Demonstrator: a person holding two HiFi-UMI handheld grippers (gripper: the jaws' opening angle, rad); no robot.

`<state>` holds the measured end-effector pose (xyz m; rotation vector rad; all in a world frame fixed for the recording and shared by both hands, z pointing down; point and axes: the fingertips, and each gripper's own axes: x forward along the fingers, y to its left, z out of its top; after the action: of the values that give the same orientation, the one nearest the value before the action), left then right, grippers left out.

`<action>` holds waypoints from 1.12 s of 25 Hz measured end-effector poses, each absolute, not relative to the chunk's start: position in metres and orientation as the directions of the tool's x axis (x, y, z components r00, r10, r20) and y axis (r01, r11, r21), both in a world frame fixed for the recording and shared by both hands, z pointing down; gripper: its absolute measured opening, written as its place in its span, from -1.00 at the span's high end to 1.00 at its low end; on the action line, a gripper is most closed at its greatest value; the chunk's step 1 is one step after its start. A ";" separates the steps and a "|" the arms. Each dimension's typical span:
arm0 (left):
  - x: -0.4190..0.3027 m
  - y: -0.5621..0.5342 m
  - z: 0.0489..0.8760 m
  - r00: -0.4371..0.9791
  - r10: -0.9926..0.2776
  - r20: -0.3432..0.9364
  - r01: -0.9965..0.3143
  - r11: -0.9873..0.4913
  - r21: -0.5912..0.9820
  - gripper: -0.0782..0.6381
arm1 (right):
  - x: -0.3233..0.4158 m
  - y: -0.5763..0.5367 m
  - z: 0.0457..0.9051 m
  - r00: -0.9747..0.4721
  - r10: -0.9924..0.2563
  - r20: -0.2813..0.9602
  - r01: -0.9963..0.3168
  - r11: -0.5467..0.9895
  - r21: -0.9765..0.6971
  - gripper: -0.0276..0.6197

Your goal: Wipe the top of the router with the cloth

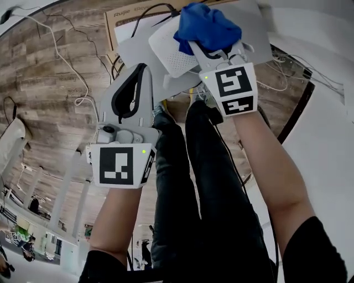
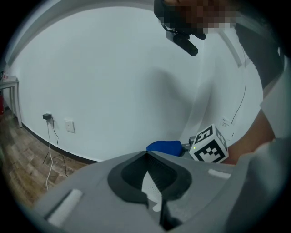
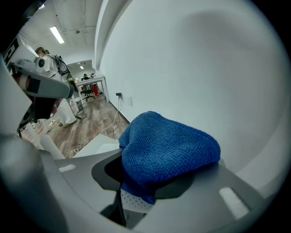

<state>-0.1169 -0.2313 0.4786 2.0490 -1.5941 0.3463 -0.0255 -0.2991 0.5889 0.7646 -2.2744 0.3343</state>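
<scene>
The white router, with a dotted vent along its side, lies on a grey flat surface at the top of the head view. A blue cloth is bunched over the router's far right end, and my right gripper is shut on it. In the right gripper view the cloth fills the jaws and hides the tips; a white flat edge, probably the router, shows to its left. My left gripper hovers left of the router with its jaws shut and nothing held. From the left gripper view the cloth shows beyond.
A cardboard box stands behind the router, with black cables running over it. White cables trail across the wooden floor at left. The person's black-trousered legs are below. A white wall with a socket lies ahead.
</scene>
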 end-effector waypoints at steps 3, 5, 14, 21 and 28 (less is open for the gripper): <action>-0.128 -0.231 0.481 0.267 -0.824 0.499 -0.956 -0.159 0.248 0.78 | -0.045 -0.306 0.590 -0.587 -0.413 0.697 -0.583 0.812 -0.010 0.38; -0.138 -0.229 0.482 0.252 -0.827 0.502 -0.958 -0.139 0.251 0.78 | -0.060 -0.306 0.591 -0.597 -0.394 0.699 -0.559 0.829 -0.009 0.38; -0.180 -0.214 0.486 0.183 -0.837 0.516 -0.967 -0.059 0.247 0.78 | -0.125 -0.278 0.600 -0.649 -0.268 0.712 -0.390 0.921 -0.009 0.38; -0.193 -0.201 0.488 0.145 -0.840 0.524 -0.968 -0.009 0.253 0.78 | -0.144 -0.265 0.606 -0.641 -0.211 0.738 -0.299 0.954 0.012 0.38; -0.184 -0.208 0.491 0.147 -0.839 0.524 -0.965 -0.006 0.261 0.78 | -0.120 -0.297 0.608 -0.618 -0.276 0.736 -0.380 0.924 0.028 0.38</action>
<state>-0.1839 -0.2077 0.4908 1.8719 -1.7205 0.2936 -0.1201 -0.2970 0.6079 0.4635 -2.2723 0.1661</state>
